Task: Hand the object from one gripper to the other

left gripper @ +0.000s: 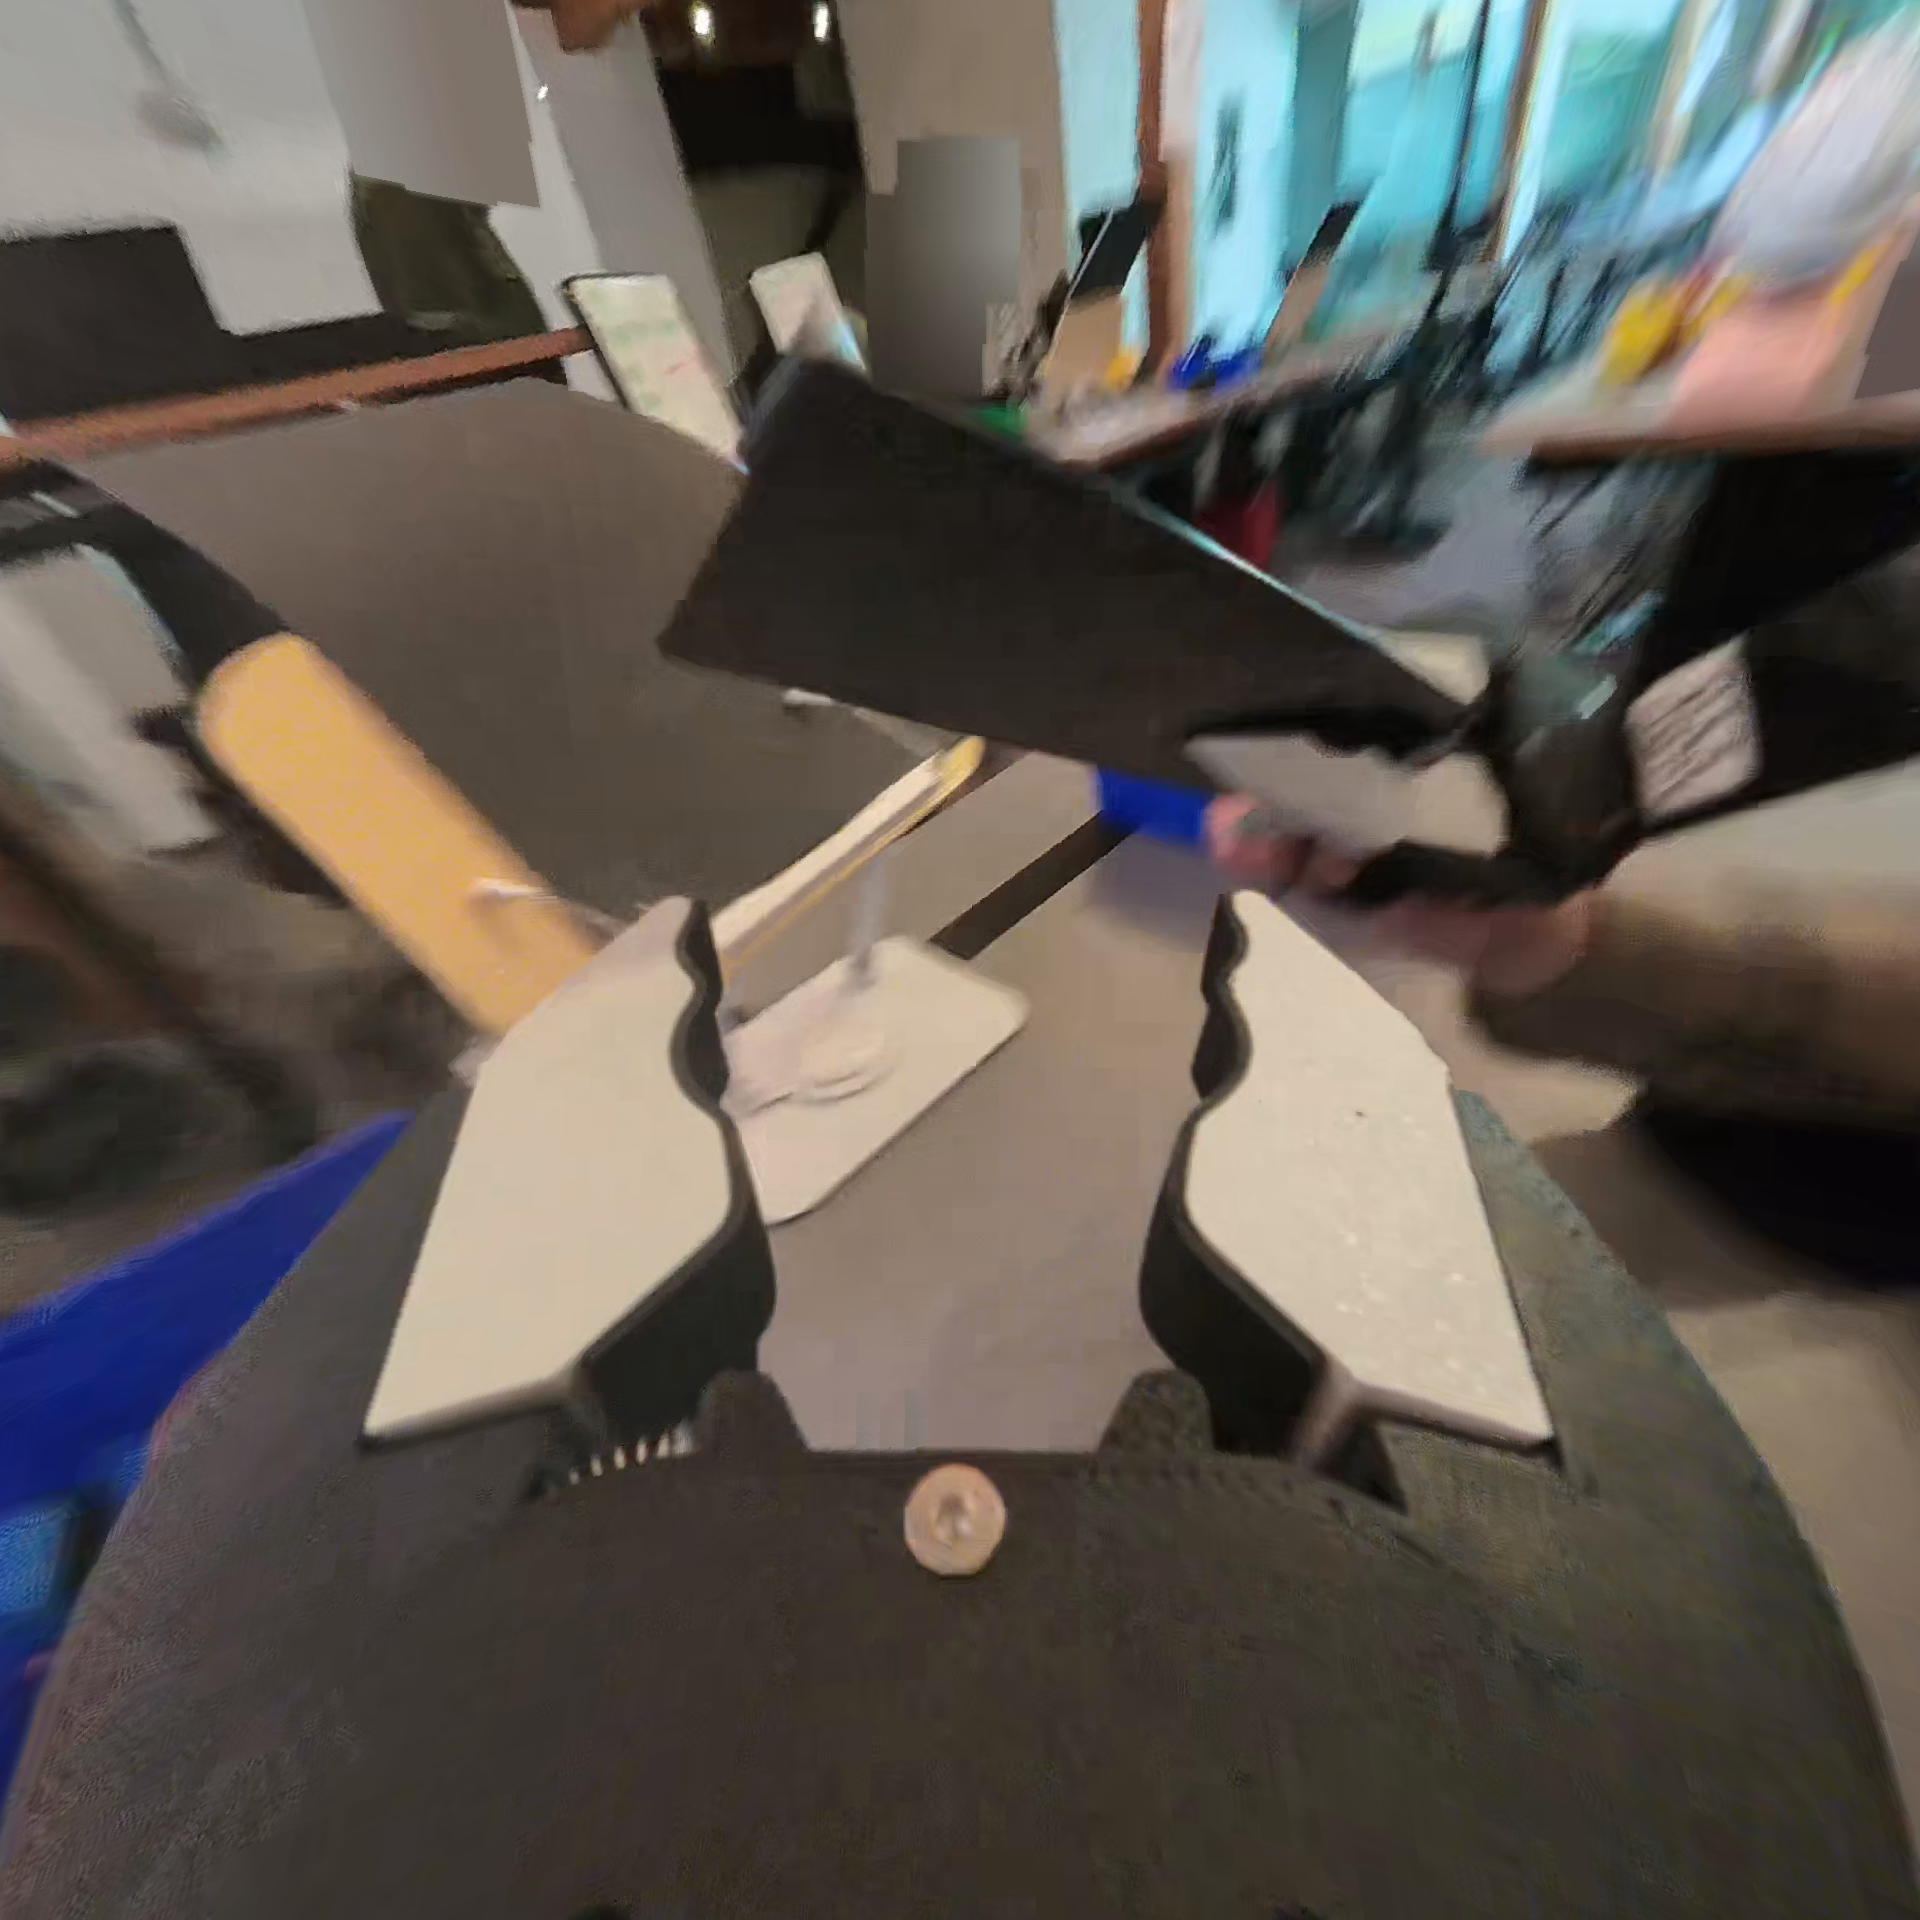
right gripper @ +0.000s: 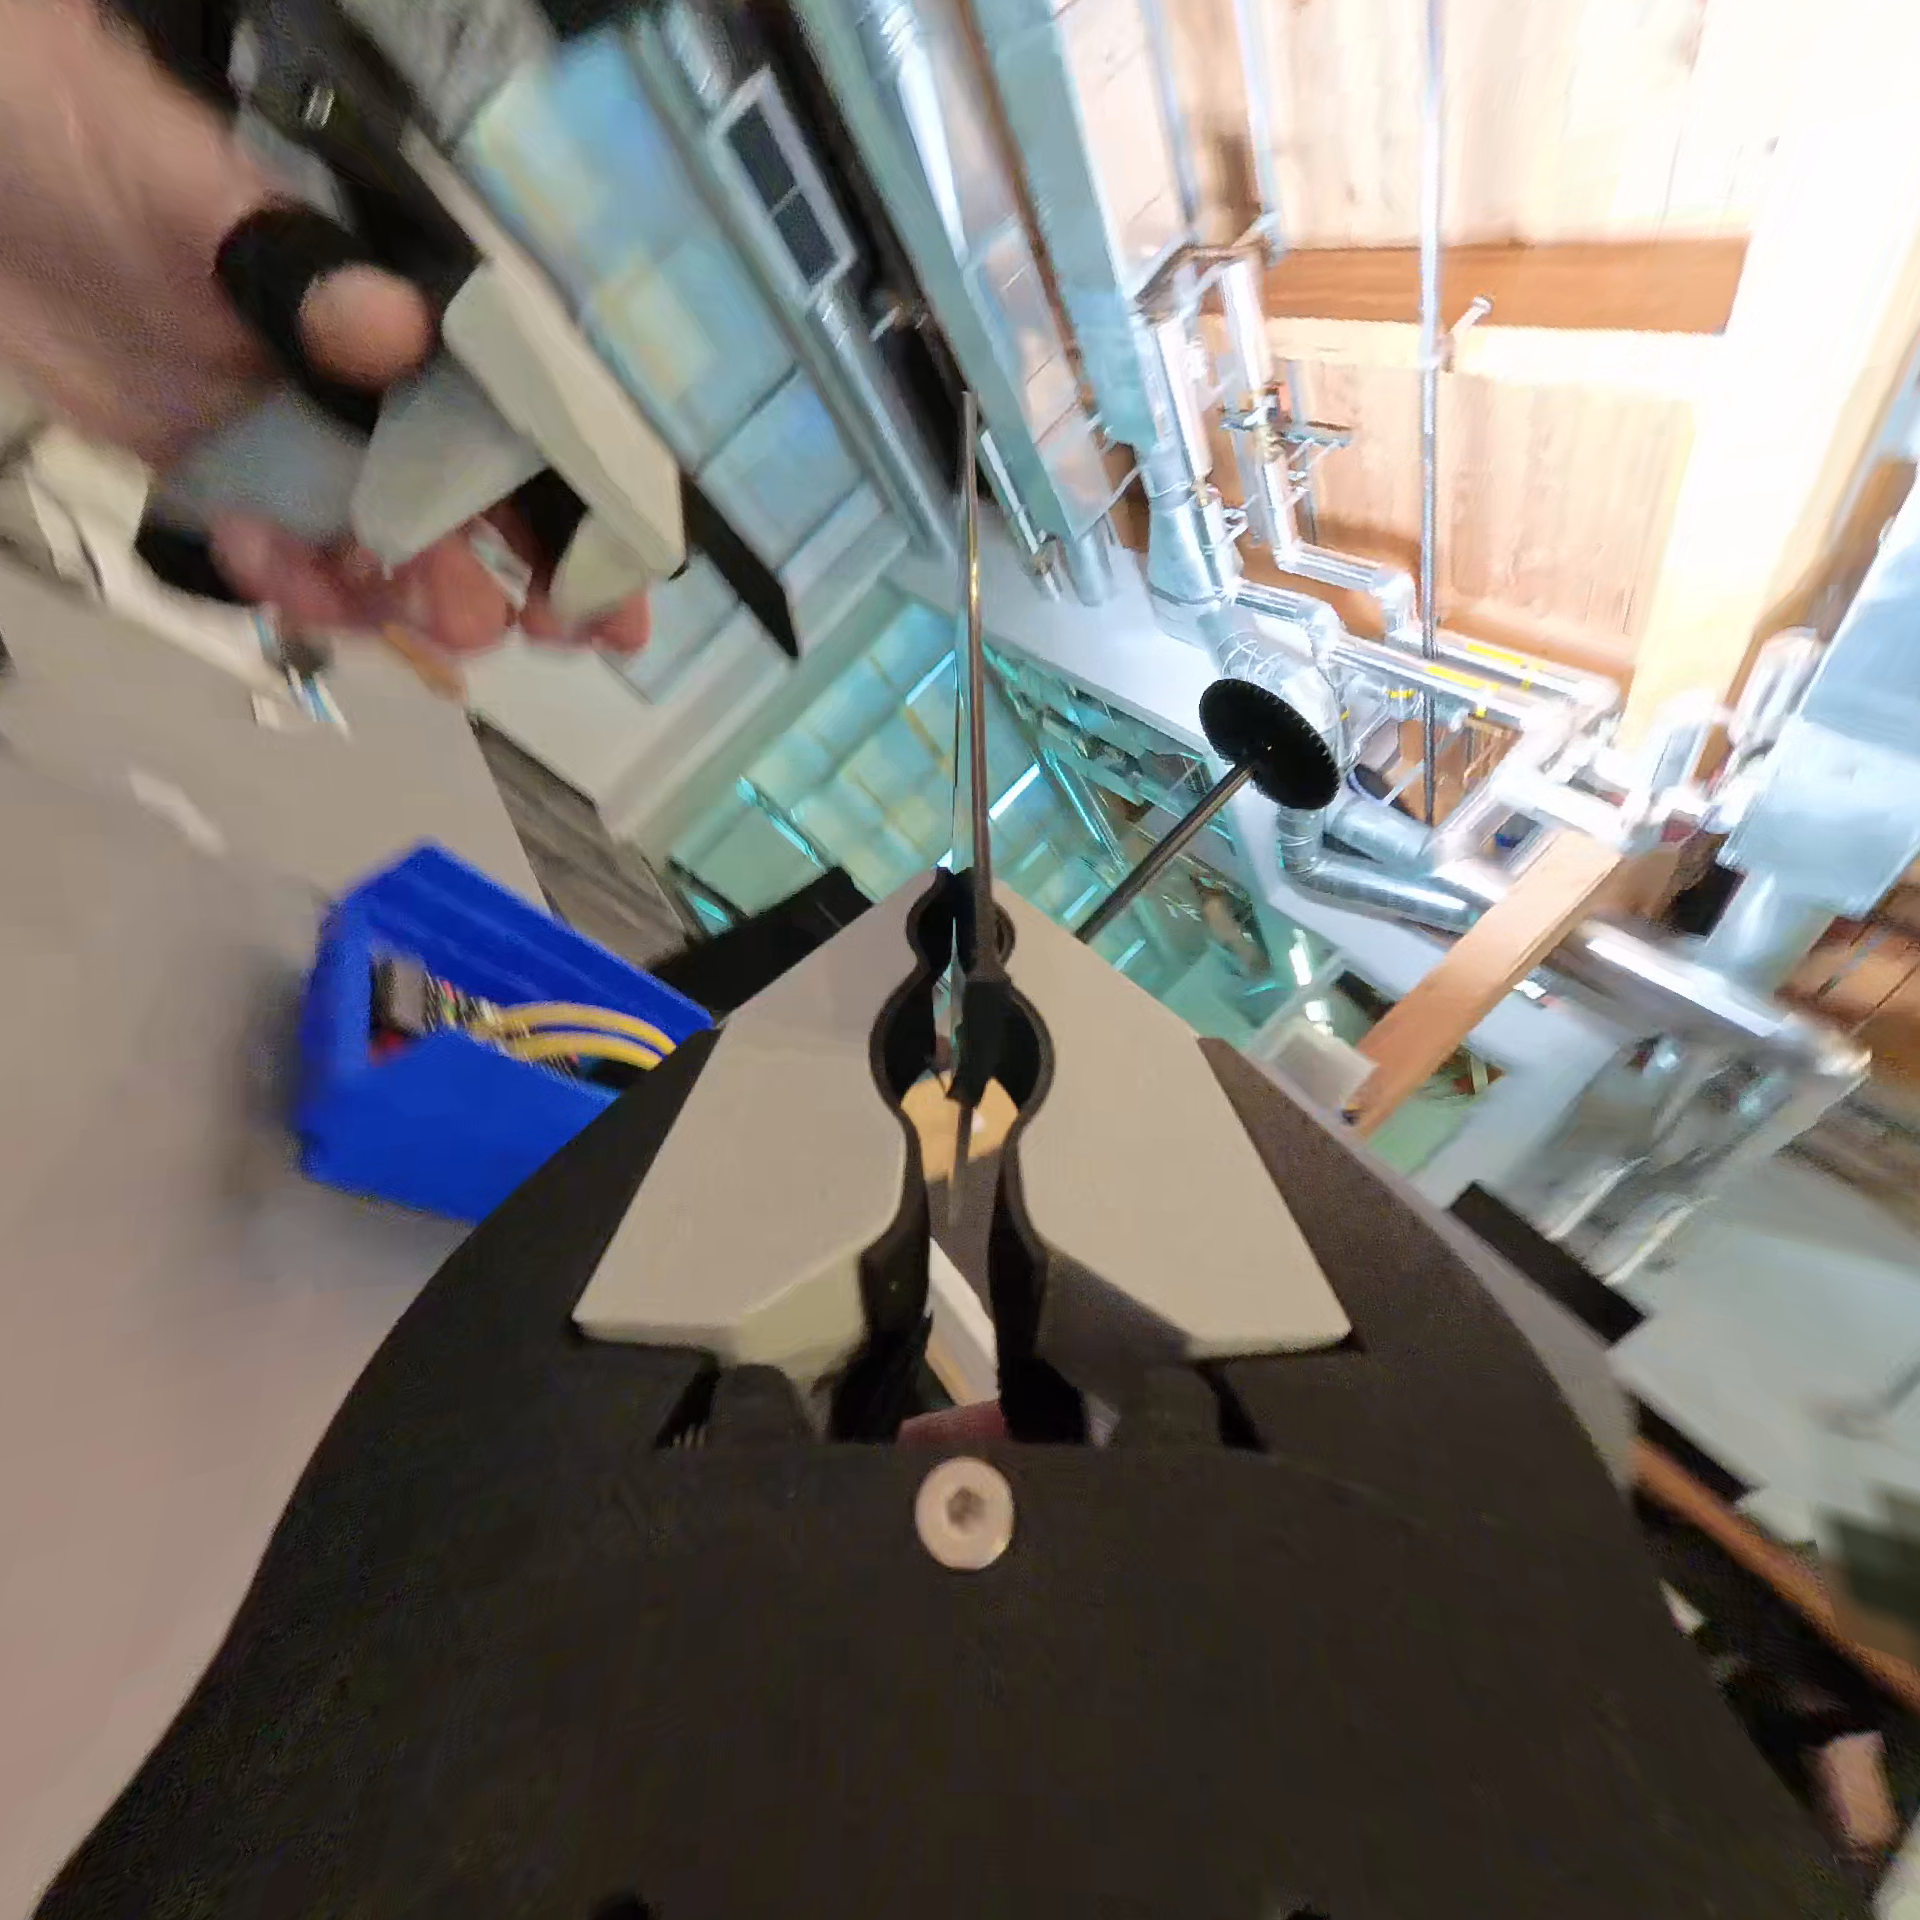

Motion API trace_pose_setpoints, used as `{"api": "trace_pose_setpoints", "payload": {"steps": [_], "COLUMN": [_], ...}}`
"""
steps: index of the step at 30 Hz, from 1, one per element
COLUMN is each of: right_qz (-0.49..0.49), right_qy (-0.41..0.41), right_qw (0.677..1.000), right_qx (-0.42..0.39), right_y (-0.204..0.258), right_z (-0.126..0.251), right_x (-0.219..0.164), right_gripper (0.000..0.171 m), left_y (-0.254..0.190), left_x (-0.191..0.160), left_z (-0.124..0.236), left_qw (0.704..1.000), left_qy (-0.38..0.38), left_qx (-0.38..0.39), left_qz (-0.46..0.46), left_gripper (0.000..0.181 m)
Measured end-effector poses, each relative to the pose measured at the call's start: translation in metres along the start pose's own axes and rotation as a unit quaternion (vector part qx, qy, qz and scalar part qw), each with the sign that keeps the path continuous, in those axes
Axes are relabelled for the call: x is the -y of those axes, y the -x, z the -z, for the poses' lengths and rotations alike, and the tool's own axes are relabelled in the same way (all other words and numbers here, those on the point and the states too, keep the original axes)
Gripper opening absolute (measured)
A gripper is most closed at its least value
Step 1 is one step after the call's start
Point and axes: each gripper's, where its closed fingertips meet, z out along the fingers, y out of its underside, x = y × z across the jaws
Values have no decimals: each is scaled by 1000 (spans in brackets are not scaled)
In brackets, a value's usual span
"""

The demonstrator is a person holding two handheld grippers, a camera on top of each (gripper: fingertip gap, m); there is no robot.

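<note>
Pinches a thin metal blade (right gripper: 974,675) between the tightly clenched fingers of the right gripper (right gripper: 961,894), edge-on, jutting straight out past the tips, in the air over the grey table (right gripper: 125,1039). Spreads the left gripper (left gripper: 961,914) wide with nothing between its fingers, low over the table, just short of a white stand (left gripper: 883,1060). Wraps a hand (right gripper: 156,260) around the left gripper's handle. Has a blue bin (right gripper: 457,1039) with yellow wires close to the table's edge. Bears a white sticker (left gripper: 1694,738) on the right gripper's body, writing too blurred to read. Shows a black toothed disc on a rod (right gripper: 1268,743) beyond the blade.
</note>
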Motion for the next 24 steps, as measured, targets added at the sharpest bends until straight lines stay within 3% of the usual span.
{"api": "trace_pose_setpoints", "payload": {"steps": [2,4,10,12,15,21,24], "right_qz": [-77,-78,0,25,19,7,22], "right_qy": [-27,-34,-26,-28,-25,-21,-13], "right_qw": [997,996,997,997,996,996,997], "right_qx": [-17,-39,-72,-74,-82,-82,-69], "right_y": [-7,-10,6,13,15,13,18], "right_z": [1,1,-3,-3,-4,-6,-8], "right_x": [6,6,7,9,9,10,10], "right_gripper": [0,0,0,0,0,0,11], "left_y": [-15,-30,-57,-56,-56,-56,-50], "left_x": [3,2,21,31,36,42,48], "left_z": [-13,-29,-71,-75,-77,-76,-70], "left_qw": [992,977,956,946,935,931,932], "left_qy": [-40,-59,-134,-171,-205,-232,-244], "left_qx": [-54,-96,-115,-113,-119,-116,-105], "left_qz": [111,182,232,249,262,256,245], "left_gripper": [98,112,128,122,98,95,95]}}
